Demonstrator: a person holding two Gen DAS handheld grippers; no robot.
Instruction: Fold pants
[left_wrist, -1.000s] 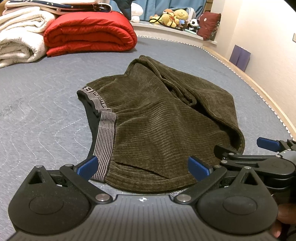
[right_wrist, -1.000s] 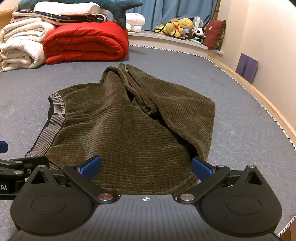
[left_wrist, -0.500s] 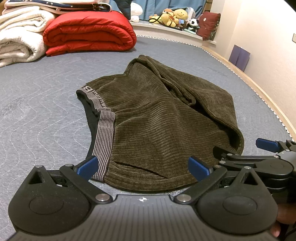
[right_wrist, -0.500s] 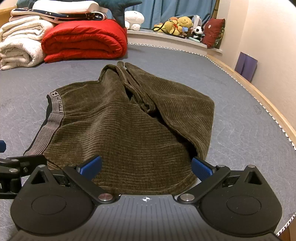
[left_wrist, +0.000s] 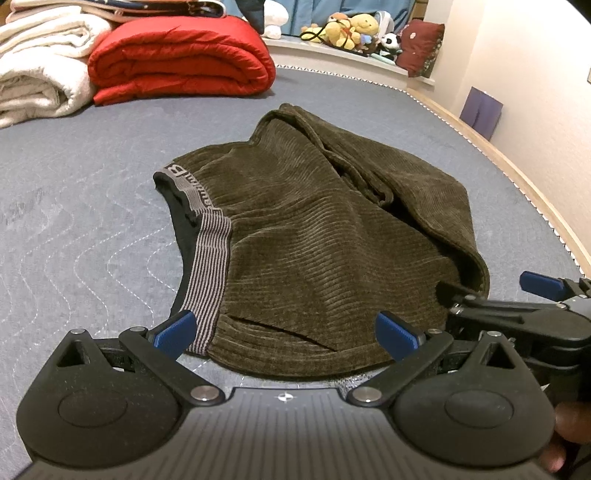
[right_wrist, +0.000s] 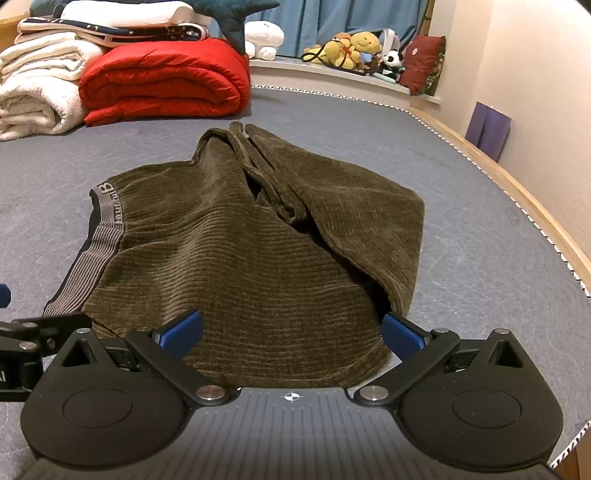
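On the grey mattress (left_wrist: 74, 221), folded pants (left_wrist: 325, 236) lie before both wide-spread hand-held grippers, red quilt (left_wrist: 177, 59) behind.

Bare mattress (left_wrist: 74, 229) lies open left of the pants (left_wrist: 325, 236). Folded red quilt (right_wrist: 162, 81) and white towels (right_wrist: 33, 96) block the far-left end.

The pants (left_wrist: 325, 251) are dark olive ribbed corduroy, lying folded in a loose bundle on the grey quilted surface. Their grey striped elastic waistband (left_wrist: 207, 273) with lettering runs down the left edge, black lining showing beside it. The legs are doubled over toward the right, leaving a dark crease across the top.
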